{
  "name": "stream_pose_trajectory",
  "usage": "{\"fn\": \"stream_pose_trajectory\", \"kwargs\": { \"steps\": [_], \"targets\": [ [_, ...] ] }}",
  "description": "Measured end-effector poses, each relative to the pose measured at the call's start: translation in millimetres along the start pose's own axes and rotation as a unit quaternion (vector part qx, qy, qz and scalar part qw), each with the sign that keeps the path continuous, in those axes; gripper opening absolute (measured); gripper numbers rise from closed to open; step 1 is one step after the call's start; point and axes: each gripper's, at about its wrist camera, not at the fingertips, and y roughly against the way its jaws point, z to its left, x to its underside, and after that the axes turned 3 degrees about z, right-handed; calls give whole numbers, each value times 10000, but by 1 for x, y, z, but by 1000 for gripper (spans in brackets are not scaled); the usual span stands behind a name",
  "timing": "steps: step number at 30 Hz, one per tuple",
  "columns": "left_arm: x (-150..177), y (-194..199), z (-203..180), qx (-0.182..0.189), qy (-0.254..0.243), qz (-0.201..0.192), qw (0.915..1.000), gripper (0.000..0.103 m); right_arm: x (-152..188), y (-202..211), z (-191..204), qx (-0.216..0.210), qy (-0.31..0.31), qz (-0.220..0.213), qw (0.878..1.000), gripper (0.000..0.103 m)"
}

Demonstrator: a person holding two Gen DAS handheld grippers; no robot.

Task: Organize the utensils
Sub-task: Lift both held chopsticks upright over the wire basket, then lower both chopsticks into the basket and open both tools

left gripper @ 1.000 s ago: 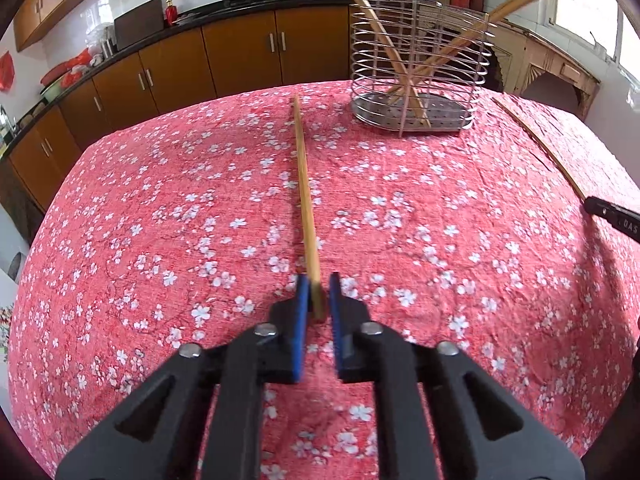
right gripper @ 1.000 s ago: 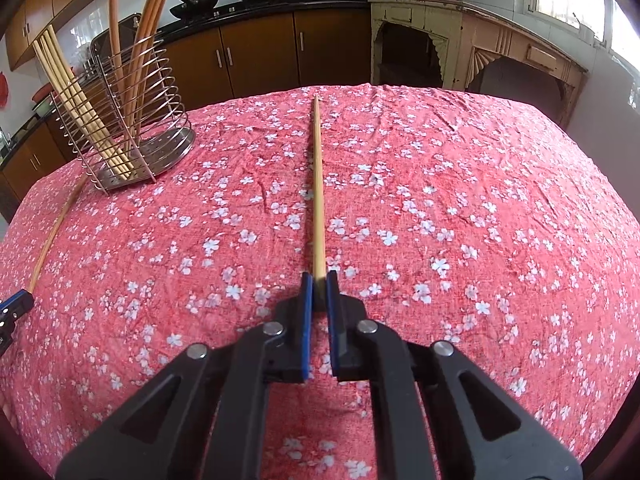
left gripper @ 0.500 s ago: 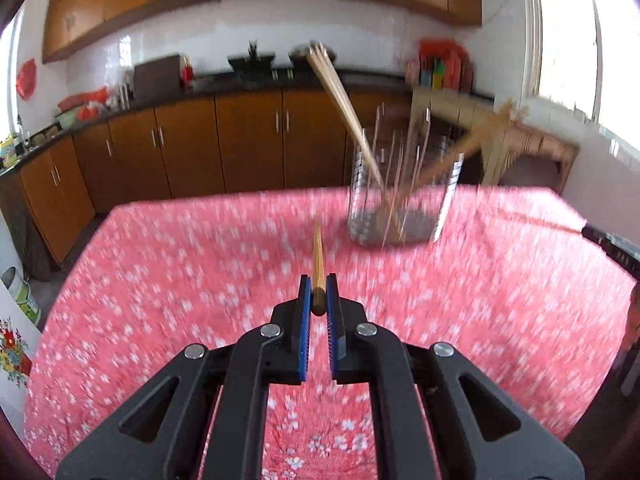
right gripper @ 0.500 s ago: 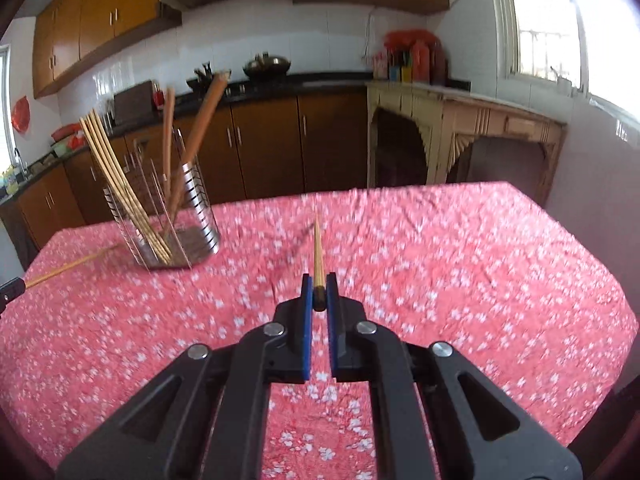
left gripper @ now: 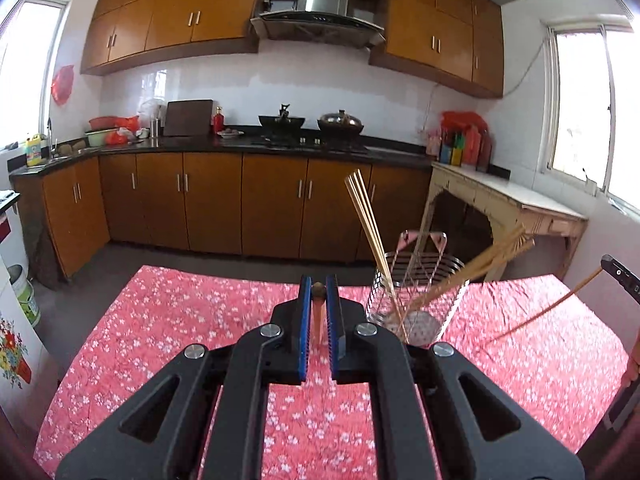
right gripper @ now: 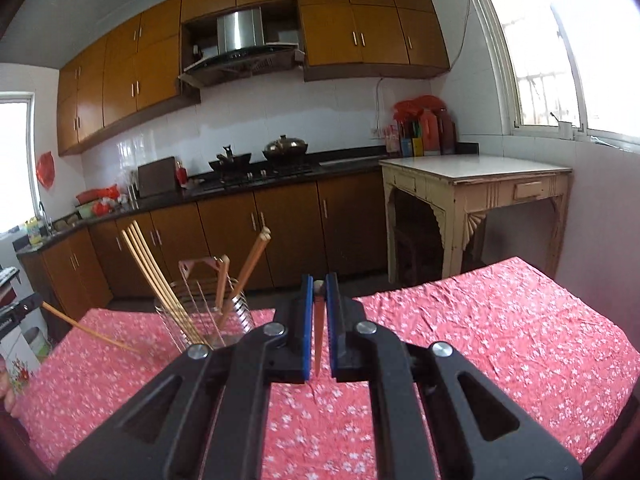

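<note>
My left tool (left gripper: 319, 288) pinches one chopstick (left gripper: 319, 318) at lower centre, end-on and mostly hidden between the blue pads, while my right tool (right gripper: 319, 286) clamps a second chopstick (right gripper: 318, 336) the same way. Both hang above the red flowered surface (left gripper: 160, 320). Farther back, the wire holder (left gripper: 416, 300) of chopsticks stands right of centre in the left view, and white lettering on the black part at that view's right edge is too small to read.
</note>
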Motion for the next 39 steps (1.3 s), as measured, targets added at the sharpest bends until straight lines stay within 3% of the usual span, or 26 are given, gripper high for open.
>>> {"fn": "stream_pose_trajectory", "kwargs": {
  "steps": [8,15,19,25,30,39],
  "targets": [
    [-13,9,-2,-9,-66,-200,9998,7,-18,11,18,-454,45,-44,9990,7],
    [-27,19,-7,167,-82,-343,9992,7,-34,21,34,-1264,-136,209,9917,7],
    [-46,27,-15,221,-209,-559,9980,7,-52,30,45,-1566,-148,116,9875,7],
    [-83,37,-34,381,-222,-994,9941,7,-92,32,64,-1601,-75,-280,9867,7],
    [-117,43,-53,432,-179,-1479,9879,7,-121,21,81,-1374,114,-534,9890,7],
    [-147,32,-70,374,128,-2179,9752,7,-134,-6,79,-1220,142,-448,9914,7]
  ]
}}
